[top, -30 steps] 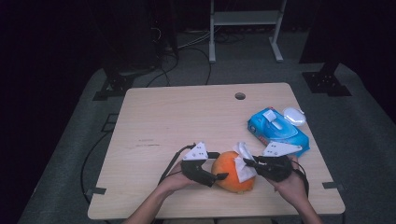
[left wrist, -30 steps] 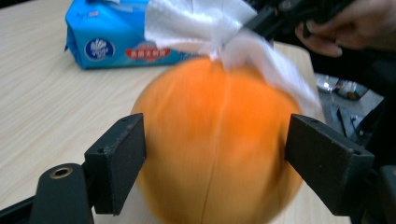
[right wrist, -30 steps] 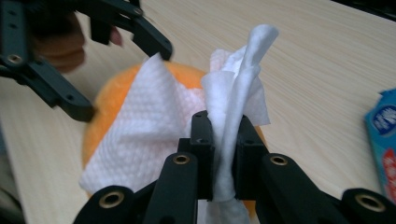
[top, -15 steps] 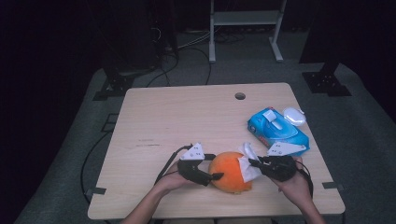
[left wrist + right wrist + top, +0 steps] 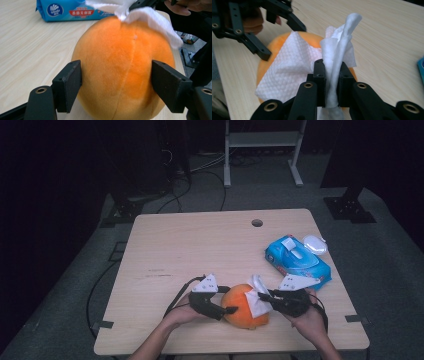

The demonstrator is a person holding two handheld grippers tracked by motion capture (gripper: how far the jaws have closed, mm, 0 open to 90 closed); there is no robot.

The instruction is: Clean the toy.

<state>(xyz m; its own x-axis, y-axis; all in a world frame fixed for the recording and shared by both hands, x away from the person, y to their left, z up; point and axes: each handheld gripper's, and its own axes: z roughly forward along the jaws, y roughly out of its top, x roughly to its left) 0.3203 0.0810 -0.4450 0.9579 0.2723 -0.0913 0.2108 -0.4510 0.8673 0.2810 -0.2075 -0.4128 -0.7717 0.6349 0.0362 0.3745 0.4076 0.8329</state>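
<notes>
With the left claw (image 5: 116, 85) just closing onto the plush orange (image 5: 125, 72), the right claw (image 5: 331, 75) pinches a wipe (image 5: 287, 72) on its three-o'clock side; most wiping seems left.

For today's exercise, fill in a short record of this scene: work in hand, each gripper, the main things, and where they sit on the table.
Work in hand: wiping an orange plush ball with a white wipe
Left gripper: jaws have just been closing, one on either side of the ball, pads at its sides
Right gripper: shut on the wipe, which drapes over the ball
Wipes pack: blue, behind the right gripper
Table: light wood, ball near its front edge
</notes>
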